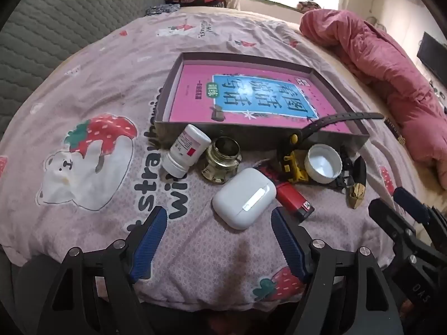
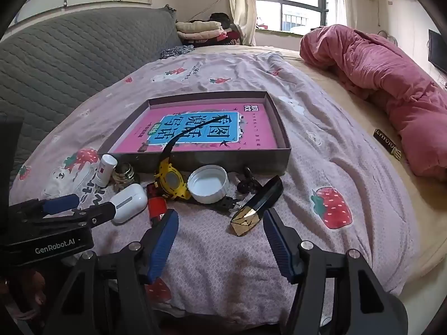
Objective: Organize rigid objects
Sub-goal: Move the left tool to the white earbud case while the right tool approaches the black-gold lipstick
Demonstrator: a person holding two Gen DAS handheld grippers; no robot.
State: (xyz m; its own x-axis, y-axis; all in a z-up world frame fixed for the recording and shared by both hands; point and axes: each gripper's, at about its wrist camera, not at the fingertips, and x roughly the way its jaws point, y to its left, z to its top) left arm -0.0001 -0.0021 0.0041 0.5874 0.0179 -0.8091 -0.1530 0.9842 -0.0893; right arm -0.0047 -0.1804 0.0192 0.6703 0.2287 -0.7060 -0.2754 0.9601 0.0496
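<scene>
A shallow grey box [image 1: 251, 136] [image 2: 195, 159] with a pink book inside lies on the bed. In front of it sit a white pill bottle [image 1: 185, 150] [image 2: 106, 171], a glass jar [image 1: 223, 157] [image 2: 124, 176], a white earbud case [image 1: 243, 196] [image 2: 130, 202], a red lighter [image 1: 293, 199] [image 2: 155, 206], a yellow watch [image 1: 293, 164] [image 2: 171, 180], a white cap [image 1: 322, 163] [image 2: 208, 184] and a black-and-gold piece [image 1: 356, 194] [image 2: 257, 206]. My left gripper [image 1: 219, 215] [image 2: 93, 202] is open just short of the earbud case. My right gripper [image 2: 220, 217] [image 1: 387, 199] is open just short of the black-and-gold piece.
A rolled pink quilt [image 2: 391, 83] lies along the right side of the bed. A grey quilted headboard [image 2: 69, 50] rises at the left, with folded clothes [image 2: 201, 30] behind. A small dark gold-trimmed item [image 2: 387, 141] rests near the quilt. A strawberry-print sheet [image 2: 349, 167] covers the bed.
</scene>
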